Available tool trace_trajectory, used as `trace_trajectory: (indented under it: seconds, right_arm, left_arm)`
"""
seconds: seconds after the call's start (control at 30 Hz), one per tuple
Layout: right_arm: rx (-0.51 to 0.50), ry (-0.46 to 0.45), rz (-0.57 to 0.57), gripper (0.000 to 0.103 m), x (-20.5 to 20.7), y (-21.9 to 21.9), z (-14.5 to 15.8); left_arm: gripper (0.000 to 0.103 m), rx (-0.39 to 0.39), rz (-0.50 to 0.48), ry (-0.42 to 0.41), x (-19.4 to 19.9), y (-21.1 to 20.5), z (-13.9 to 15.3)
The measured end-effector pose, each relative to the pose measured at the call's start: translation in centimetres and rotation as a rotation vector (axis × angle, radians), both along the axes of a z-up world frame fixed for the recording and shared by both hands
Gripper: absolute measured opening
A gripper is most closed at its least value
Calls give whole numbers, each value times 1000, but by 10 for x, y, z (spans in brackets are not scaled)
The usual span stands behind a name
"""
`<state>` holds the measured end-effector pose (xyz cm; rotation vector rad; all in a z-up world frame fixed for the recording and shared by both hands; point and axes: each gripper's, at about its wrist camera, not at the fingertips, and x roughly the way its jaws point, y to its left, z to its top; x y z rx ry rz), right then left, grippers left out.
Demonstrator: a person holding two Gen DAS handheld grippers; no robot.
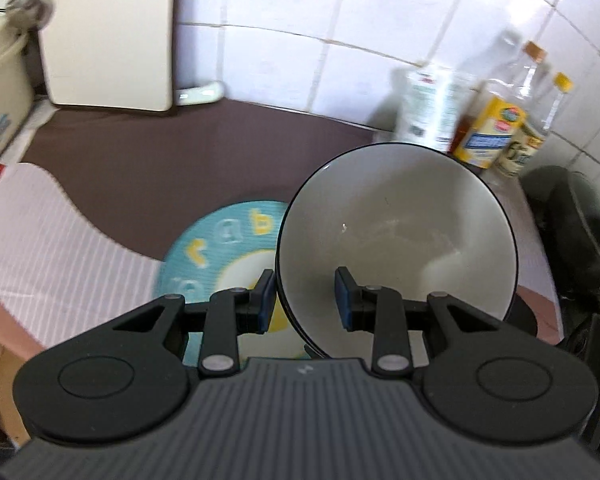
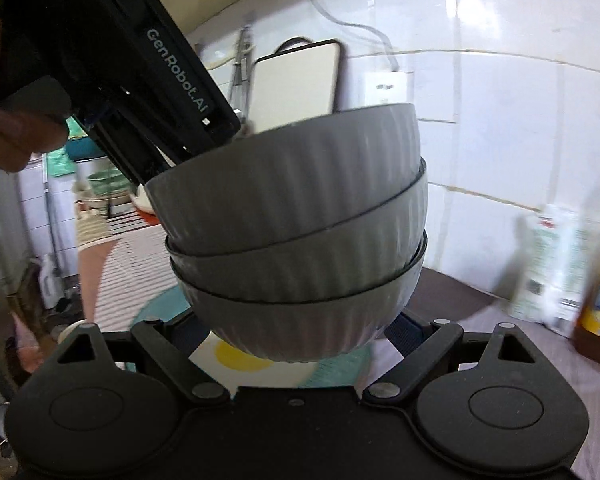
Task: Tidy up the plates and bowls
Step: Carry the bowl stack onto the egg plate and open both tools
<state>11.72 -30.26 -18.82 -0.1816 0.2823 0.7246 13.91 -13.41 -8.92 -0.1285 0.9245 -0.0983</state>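
A white-tiled kitchen wall [image 1: 380, 28] backs our brown counter [image 1: 180, 152]. Our left gripper [image 1: 306, 300] is clamped on the rim of the top bowl [image 1: 396, 232], one pad inside and one outside. In the right wrist view that bowl tops a stack of three grey ribbed bowls [image 2: 296, 240], lifted above a teal alphabet plate [image 1: 228, 240]. Our right gripper [image 2: 296, 332] flanks the bottom bowl (whether it presses, we cannot tell). Blurred bottles [image 1: 496, 128] stand by the wall.
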Motion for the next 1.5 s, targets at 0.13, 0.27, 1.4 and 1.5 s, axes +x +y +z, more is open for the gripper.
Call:
trace_trajectory:
  seconds: [0.13, 0.27, 1.4, 1.5]
  right_arm:
    - [7, 39, 41, 95, 8, 19, -5]
    - [-17, 68, 72, 94, 18, 34, -13]
    - [-255, 235, 50, 96, 32, 62, -25]
    - [-266, 232, -21, 97, 20, 64, -18]
  left_arm:
    - [29, -1, 44, 16, 4, 22, -7]
    - [29, -6, 66, 45, 9, 37, -18]
    - [30, -3, 127, 116, 37, 52, -47]
    - [35, -22, 104, 100, 39, 55, -42]
